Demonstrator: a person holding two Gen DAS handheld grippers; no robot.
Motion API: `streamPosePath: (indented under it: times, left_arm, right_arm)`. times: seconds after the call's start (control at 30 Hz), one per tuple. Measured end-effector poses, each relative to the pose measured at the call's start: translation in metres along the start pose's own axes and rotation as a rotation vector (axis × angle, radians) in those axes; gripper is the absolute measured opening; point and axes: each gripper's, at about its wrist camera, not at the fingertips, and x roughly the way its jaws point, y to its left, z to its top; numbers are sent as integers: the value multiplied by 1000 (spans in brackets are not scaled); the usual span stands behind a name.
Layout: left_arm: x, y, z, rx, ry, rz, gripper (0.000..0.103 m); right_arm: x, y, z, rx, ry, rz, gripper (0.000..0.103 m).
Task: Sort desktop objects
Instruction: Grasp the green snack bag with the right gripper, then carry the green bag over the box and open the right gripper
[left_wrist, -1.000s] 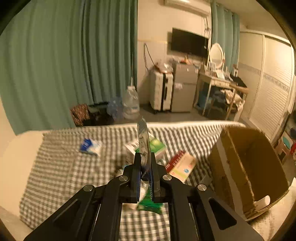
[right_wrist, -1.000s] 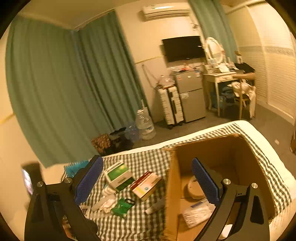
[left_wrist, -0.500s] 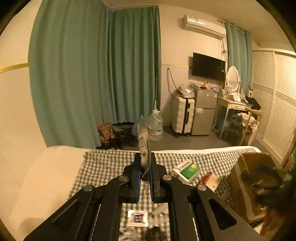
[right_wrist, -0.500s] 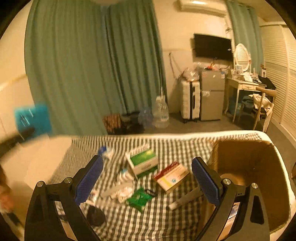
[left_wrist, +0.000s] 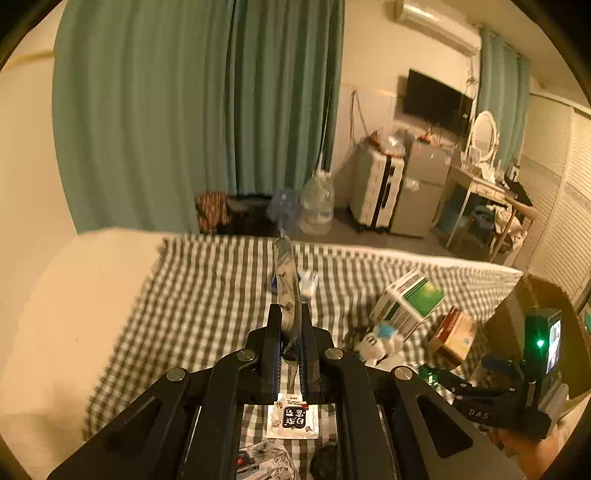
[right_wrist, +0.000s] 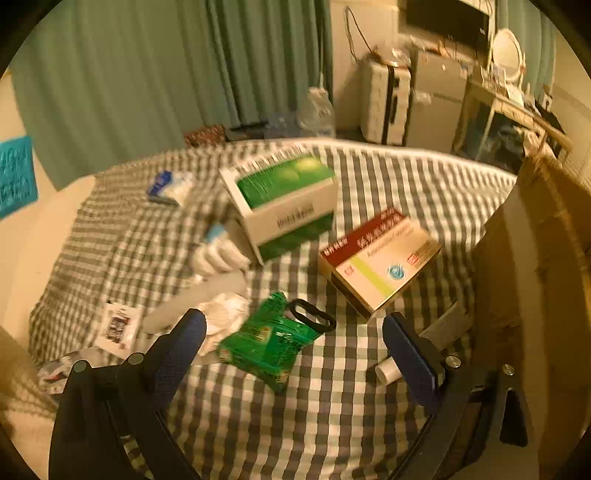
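Left gripper (left_wrist: 290, 325) clamped on a thin silvery packet (left_wrist: 287, 280), edge-on, contents unreadable. Right gripper (right_wrist: 293, 332) jaws wide, nothing between the pads, above the green pouch (right_wrist: 267, 343) on the checked cloth (right_wrist: 332, 424). Cardboard box (right_wrist: 546, 258) right of the pouch; red-and-white carton (right_wrist: 380, 258) between them.

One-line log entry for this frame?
left claw: shut on thin packet | right claw: open, empty, above green pouch | cardboard box: right
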Motion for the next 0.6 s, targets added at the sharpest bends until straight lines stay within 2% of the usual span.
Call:
streamPosePath:
  times: [0.13, 0.23, 0.27, 0.3, 0.37, 0.6]
  left_arm:
    - [46, -5, -19, -22, 84, -12, 7]
    - [77, -4, -50, -1, 135, -7, 7]
    - [93, -6, -62, 9, 191, 1, 7]
    - [98, -5, -66, 8, 210, 8, 7]
    - [99, -2, -66, -3, 212, 3, 7]
    - [81, -7, -60, 10, 166, -1, 7]
  right_arm:
    - [33, 1, -4, 13, 81, 24, 95]
    - [69, 5, -16, 13, 210, 32, 90]
    - [75, 5, -21, 7, 221, 30, 87]
    - [72, 6, -23, -3, 195, 13, 76]
    - [65, 3, -21, -1, 169, -36, 43]
    - [53, -11, -28, 60, 167, 31, 36]
